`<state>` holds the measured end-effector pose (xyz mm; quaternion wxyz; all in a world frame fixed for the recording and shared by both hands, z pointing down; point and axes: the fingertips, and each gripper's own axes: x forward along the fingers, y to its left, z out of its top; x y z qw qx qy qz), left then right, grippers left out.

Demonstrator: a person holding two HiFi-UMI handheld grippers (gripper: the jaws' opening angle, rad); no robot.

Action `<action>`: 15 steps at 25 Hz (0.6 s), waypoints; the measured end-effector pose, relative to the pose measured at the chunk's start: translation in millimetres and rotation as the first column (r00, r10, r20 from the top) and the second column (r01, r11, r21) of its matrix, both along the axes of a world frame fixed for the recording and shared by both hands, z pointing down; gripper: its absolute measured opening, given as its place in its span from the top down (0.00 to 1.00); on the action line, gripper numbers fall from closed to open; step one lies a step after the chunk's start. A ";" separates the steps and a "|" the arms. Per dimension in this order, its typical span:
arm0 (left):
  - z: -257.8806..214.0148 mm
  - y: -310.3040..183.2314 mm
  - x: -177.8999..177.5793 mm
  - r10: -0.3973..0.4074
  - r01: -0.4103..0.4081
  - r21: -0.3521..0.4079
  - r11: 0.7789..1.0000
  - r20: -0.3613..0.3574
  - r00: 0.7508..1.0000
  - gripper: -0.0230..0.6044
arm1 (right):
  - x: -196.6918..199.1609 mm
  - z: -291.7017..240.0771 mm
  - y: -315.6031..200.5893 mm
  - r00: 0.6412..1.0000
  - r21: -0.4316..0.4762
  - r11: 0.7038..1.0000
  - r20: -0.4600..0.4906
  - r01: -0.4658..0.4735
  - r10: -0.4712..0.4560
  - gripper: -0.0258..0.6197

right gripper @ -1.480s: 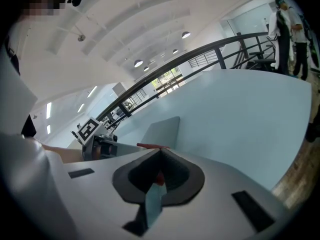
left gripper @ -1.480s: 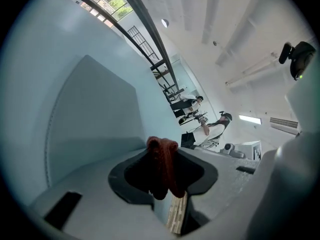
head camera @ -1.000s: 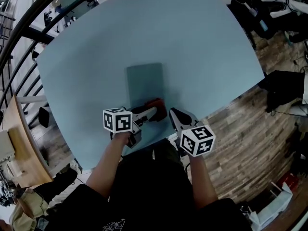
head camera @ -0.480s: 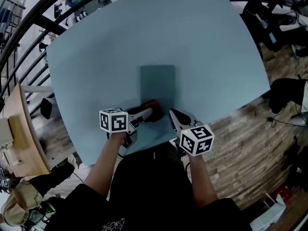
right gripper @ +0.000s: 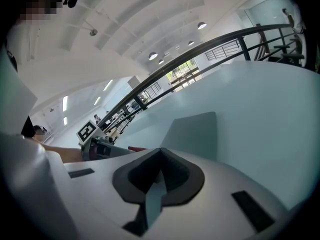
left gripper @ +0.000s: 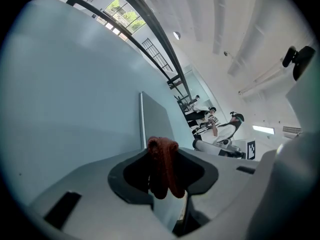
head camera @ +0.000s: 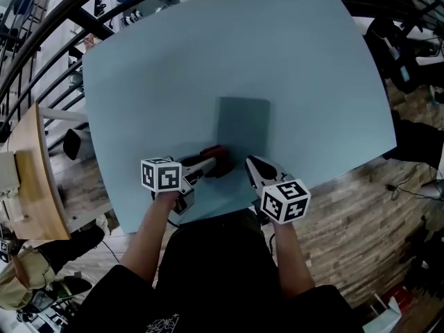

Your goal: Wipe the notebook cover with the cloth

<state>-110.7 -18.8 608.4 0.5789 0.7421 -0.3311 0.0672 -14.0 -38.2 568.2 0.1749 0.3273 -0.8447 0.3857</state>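
The cloth was rust red; the notebook cover was dull grey-teal; the table was pale blue; the cubes on the left gripper and right gripper bore black-and-white square markers; the floor showed brown planks.

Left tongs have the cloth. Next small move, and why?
Probably ease the left tongs forward and to the right, so the red cloth lands flat on the notebook. The cloth is clamped but sits at the notebook's near-left corner, with nearly all the cover lying ahead of it. The right tongs are shut and empty.
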 end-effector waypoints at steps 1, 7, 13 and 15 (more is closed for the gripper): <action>-0.4 1.7 -4.0 -0.004 0.004 -0.001 1.000 0.004 1.000 0.75 | -1.9 -0.7 0.5 1.000 0.001 1.000 0.001 0.003 -0.003 0.95; -3.2 5.0 -31.4 -0.036 0.036 0.005 0.999 0.022 0.999 0.75 | -13.2 -2.2 1.9 1.000 0.005 1.000 0.010 0.011 -0.011 0.95; -32.2 -3.0 -24.2 -0.013 0.012 0.065 0.998 0.024 1.000 0.75 | -1.6 -15.6 0.5 1.000 0.022 1.000 0.015 -0.016 0.016 0.95; -41.0 -8.8 -16.6 0.003 -0.004 0.084 0.996 0.014 1.000 0.75 | 4.8 -18.7 0.2 0.999 0.024 0.999 0.015 -0.035 0.035 0.95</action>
